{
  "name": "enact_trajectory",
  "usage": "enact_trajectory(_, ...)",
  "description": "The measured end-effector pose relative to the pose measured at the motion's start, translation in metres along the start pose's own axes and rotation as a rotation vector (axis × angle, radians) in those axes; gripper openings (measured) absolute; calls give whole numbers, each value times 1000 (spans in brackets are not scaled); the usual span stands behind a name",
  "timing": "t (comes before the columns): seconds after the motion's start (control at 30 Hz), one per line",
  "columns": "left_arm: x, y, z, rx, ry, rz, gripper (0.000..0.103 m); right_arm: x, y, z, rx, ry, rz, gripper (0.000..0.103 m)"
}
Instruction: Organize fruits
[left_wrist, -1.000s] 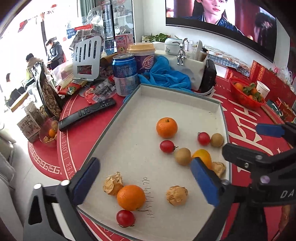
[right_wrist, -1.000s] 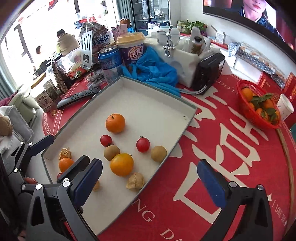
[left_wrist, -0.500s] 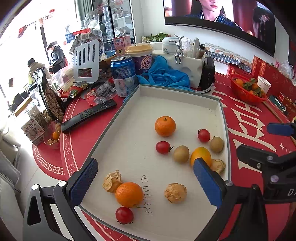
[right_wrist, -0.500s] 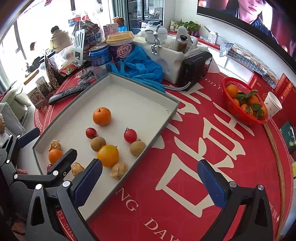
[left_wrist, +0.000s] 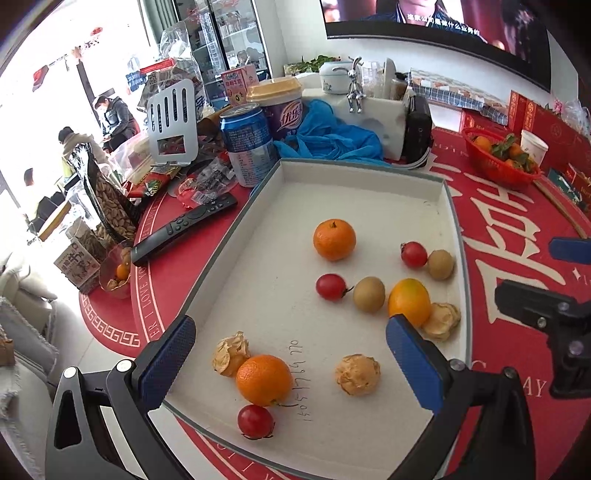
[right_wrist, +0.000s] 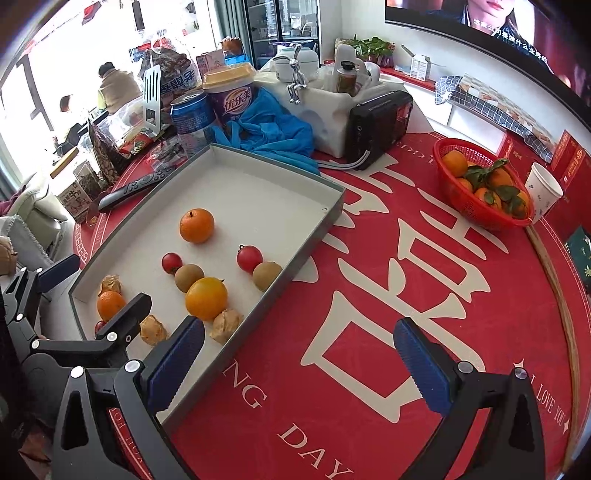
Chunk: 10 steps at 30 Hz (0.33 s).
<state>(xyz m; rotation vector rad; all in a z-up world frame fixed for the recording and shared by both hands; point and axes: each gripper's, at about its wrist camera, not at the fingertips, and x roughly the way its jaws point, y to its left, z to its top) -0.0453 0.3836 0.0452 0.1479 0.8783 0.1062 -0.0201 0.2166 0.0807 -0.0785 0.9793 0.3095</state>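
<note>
Orange, red and brown fruits are seen scattered unsorted across the grey-rimmed tray (left_wrist: 236, 218); no grouping appears begun, so nearly all of the task is judged left. The left gripper (left_wrist: 291, 354) and right gripper (right_wrist: 299, 354) are both held wide apart, empty.

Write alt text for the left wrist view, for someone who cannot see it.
The open left gripper hovers over a shallow white tray of scattered fruit: three oranges, three cherry tomatoes, two brown round fruits and three papery husked ones. The tray sits on a cluttered red table.
</note>
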Motion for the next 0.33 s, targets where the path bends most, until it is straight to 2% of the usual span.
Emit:
enact_trajectory(0.17,1,1,0,7,23,11,103,-2,2,0,-23,8,-19,103)
enact_trajectory(0.33,-11,-9,4,37,-5,12,103,-11,-10,-3,9,-22,2,103)
